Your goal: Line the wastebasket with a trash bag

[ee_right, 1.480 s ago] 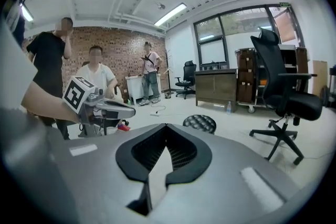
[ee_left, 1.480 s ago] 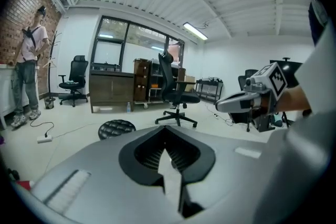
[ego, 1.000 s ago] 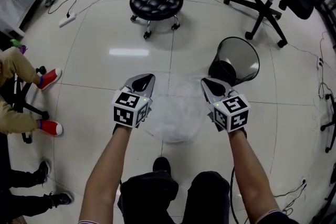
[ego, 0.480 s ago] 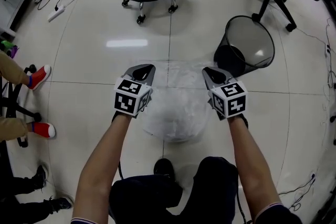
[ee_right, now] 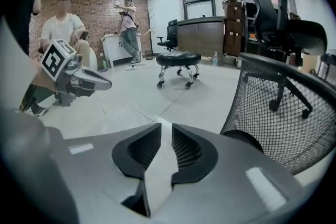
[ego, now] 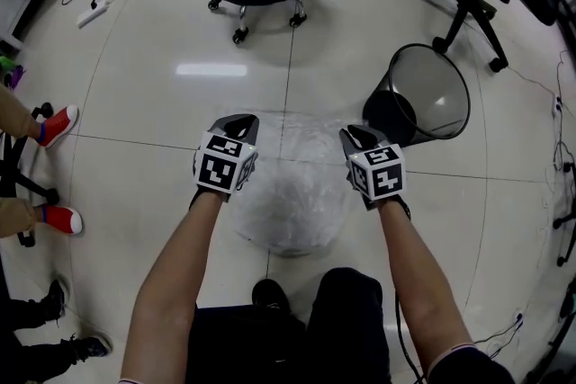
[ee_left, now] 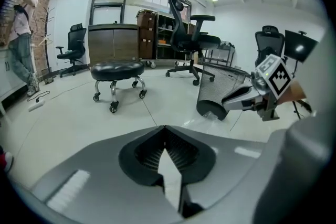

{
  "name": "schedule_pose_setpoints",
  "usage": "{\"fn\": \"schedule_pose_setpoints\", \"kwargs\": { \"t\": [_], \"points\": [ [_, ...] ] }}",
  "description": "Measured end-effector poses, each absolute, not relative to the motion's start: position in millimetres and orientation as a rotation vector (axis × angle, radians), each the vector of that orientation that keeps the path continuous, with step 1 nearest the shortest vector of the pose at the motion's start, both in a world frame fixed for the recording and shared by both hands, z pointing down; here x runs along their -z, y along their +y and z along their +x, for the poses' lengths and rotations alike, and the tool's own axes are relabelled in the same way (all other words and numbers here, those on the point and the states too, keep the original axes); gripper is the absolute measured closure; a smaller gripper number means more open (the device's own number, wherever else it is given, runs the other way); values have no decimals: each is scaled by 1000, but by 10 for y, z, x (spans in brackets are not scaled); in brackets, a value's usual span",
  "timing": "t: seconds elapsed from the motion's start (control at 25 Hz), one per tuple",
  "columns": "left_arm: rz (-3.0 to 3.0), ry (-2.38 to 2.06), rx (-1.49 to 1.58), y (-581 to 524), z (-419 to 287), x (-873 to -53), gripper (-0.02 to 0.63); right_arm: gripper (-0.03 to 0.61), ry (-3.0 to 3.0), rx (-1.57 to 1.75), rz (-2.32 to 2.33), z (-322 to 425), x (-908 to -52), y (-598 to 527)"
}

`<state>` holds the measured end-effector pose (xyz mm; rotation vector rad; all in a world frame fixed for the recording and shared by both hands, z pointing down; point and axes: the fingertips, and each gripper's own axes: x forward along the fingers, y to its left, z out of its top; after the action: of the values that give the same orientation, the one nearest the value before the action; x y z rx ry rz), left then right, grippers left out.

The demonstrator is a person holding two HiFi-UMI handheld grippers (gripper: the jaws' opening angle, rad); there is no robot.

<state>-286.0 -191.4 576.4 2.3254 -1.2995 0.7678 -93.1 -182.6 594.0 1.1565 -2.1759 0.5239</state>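
My left hand-held gripper (ego: 241, 121) is pressed together, apparently pinching the trash bag (ego: 288, 202). My right hand-held gripper (ego: 353, 136) has just been opening, with no film I can make out between its jaws. I fear the rim collapses onto the floor, short of the tipped wastebasket (ego: 436, 94).

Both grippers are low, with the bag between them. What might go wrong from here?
1. The fingers of the right gripper have just been opening, with nothing seen between them: the bag may slip free on that side and its mouth collapse.
2. The clear bag barely shows against the pale glossy floor, so a regrasp may miss.
3. The mesh wastebasket sits close beside the right gripper; a bump may shift it.
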Motion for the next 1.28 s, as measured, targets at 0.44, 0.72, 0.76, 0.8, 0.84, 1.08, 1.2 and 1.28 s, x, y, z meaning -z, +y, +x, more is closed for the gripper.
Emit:
{"fn": "schedule_pose_setpoints", "kwargs": {
  "t": [0.44, 0.72, 0.76, 0.8, 0.84, 1.08, 1.2, 1.28],
  "points": [
    [2252, -1324, -809, -2027, -3049, -6414, 560, 436, -2032, -588, 1157, -733, -6786, -2148],
    [2201, -1320, -807, -2041, -3106, -6654, 505, 428, -1944, -627, 1149, -735, -7233, -2232],
    [2203, -1314, -811, -2024, -3106, -6670, 505, 433, -1928, -627, 1155, -721, -7276, -2245],
    [2211, -1306, -818, -2004, -3102, -6678, 505, 445, -1913, -627, 1155, -705, -7318, -2257],
    [2219, -1299, -823, -1988, -3103, -6680, 505, 464, -1899, -624, 1151, -691, -7359, -2267],
    [2206, -1291, -857, -1926, -3265, -6739, 505, 575, -1886, -623, 1092, -750, -7478, -2170],
    [2203, -1298, -868, -1939, -3329, -6740, 505, 577, -1972, -593, 1086, -857, -7303, -2110],
    [2204, -1301, -875, -1959, -3343, -6735, 505, 577, -2042, -564, 1073, -935, -7150, -2023]
  ]
}}
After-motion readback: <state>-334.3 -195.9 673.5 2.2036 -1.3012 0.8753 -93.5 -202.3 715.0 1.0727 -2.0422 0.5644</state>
